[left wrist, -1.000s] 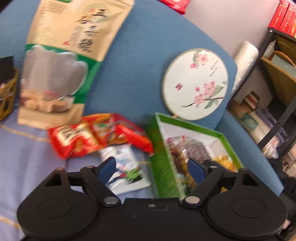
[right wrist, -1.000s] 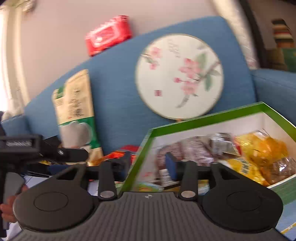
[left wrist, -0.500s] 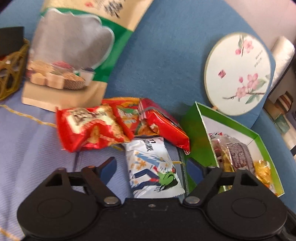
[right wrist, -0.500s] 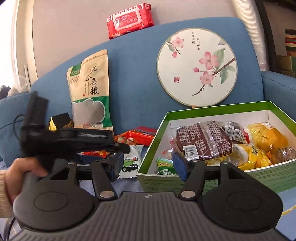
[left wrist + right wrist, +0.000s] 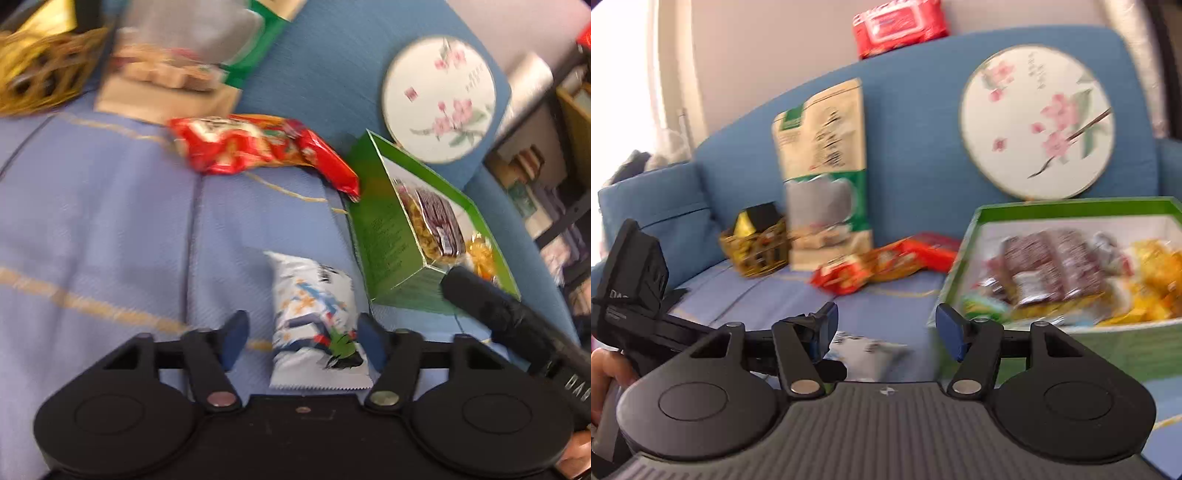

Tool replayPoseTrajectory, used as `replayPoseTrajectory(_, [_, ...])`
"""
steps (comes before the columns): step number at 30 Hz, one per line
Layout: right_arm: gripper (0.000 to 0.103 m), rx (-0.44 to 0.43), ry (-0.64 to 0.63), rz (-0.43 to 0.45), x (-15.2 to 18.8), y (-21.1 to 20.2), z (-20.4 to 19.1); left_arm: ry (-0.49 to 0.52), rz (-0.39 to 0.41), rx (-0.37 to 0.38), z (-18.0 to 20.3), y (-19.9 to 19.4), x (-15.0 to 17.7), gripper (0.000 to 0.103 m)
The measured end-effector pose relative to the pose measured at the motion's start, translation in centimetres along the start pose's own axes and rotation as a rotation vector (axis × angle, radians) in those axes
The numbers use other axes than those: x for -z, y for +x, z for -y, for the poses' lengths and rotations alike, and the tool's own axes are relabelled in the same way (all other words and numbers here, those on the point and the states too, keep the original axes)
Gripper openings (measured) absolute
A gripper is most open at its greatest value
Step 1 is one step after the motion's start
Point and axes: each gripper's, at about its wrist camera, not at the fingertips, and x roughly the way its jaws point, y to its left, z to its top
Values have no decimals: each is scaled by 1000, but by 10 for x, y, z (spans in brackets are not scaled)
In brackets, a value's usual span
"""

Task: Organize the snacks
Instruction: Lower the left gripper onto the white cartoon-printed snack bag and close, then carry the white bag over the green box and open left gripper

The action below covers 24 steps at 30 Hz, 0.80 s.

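Observation:
A white snack packet (image 5: 314,317) with blue and green print lies on the blue sofa seat, its near end between the fingers of my open left gripper (image 5: 301,341). It also shows in the right wrist view (image 5: 866,349). Red snack packets (image 5: 255,142) lie farther back. A green box (image 5: 391,243) holding several wrapped snacks (image 5: 1052,269) stands to the right. My right gripper (image 5: 886,330) is open and empty, near the box's left corner, above the seat.
A tall beige and green pouch (image 5: 827,173) leans on the sofa back, beside a wire basket (image 5: 757,251). A round painted fan (image 5: 1038,122) leans behind the box. A red wipes pack (image 5: 897,27) sits on the sofa top. Shelves (image 5: 554,147) stand at the right.
My left gripper has pulled back and down over the seat, so the white packet now lies between its fingers. My right gripper has swung left, away from the box.

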Motion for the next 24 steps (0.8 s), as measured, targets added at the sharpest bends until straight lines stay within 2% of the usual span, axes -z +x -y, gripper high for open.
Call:
replayPoseTrajectory(3, [97,-87,52,-88,5,9,-6,-27,8,13,-8,-11,-5,95])
replayPoseTrajectory(7, [96,-80,112,-200,18,29,-1,-55,4,59,-10,-5,-16,95])
replayPoseTrajectory(10, [94,-82,193,-230,22,36,12,-49,-14,78,-7,7,-18,95])
replayPoseTrajectory(14, [94,-124,287,-237,27,42,25,-57,-36,94,-7,21,-19,94])
replayPoseTrajectory(15, [93,-131,313,-244,31,46,27,-57,-33,95,-7,24,-20,86])
replayPoseTrajectory(16, [89,-135,337,-246,34,50,29,-50,-33,91,-7,26,-20,64])
replayPoseTrajectory(17, [80,-144,357,-234,36,54,30,-36,-39,86,-6,29,-20,51])
replayPoseTrajectory(18, [78,-145,359,-238,36,58,28,-36,-40,93,-7,30,-20,45])
replayPoseTrajectory(20, [67,-135,350,-232,33,55,26,-70,-41,89,-7,29,-21,43])
replayPoseTrajectory(24, [64,-144,319,-181,24,36,23,-37,-24,113,9,13,-25,40])
